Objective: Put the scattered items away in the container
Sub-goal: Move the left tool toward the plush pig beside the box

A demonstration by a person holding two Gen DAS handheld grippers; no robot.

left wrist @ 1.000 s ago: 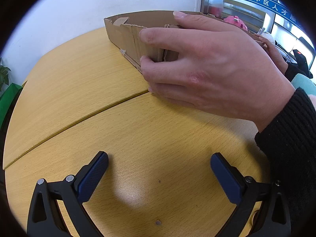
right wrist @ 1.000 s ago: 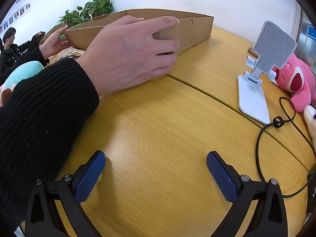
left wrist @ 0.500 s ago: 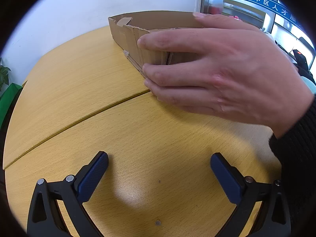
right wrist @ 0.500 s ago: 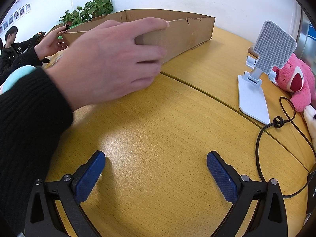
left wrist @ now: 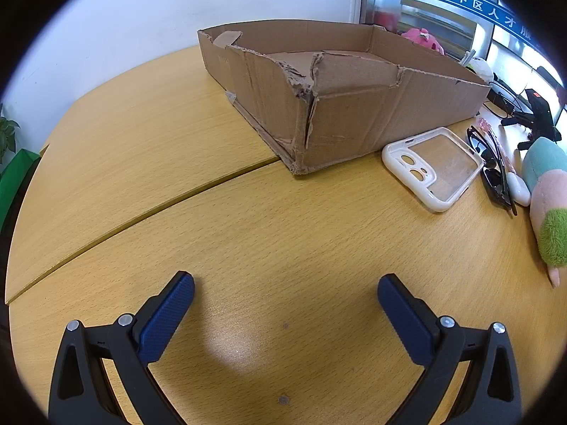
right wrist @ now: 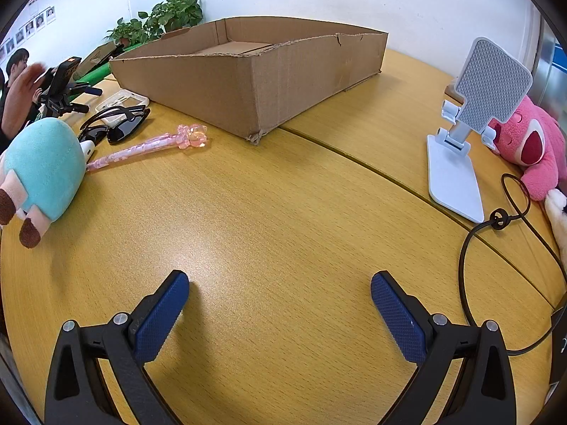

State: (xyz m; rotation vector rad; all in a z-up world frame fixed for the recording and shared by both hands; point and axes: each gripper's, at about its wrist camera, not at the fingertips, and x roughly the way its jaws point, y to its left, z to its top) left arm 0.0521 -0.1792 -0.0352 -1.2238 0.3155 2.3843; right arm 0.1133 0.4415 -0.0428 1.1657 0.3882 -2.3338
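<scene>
A shallow torn cardboard box (left wrist: 354,113) stands on the wooden table (left wrist: 248,230); it also shows in the right wrist view (right wrist: 255,81). Right of it lie a white phone case (left wrist: 434,166), black sunglasses (left wrist: 492,166) and a teal plush toy (left wrist: 545,184). In the right wrist view a pink wand pen (right wrist: 149,147), the sunglasses (right wrist: 117,124) and the plush (right wrist: 42,170) lie at the left, a white phone stand (right wrist: 464,131) and a pink plush (right wrist: 531,145) at the right. My left gripper (left wrist: 285,301) and right gripper (right wrist: 280,299) are open and empty, low over bare table.
A black cable (right wrist: 496,219) loops at the right. A small black tripod (right wrist: 62,95) stands at the far left. A seam (left wrist: 141,212) runs across the table. Potted plants (right wrist: 166,17) stand behind the box. A person (right wrist: 14,81) sits at the far left.
The hand that gripped the box's near corner has withdrawn out of both views, uncovering the items beside the box. The box has shifted slightly. Neither gripper has moved.
</scene>
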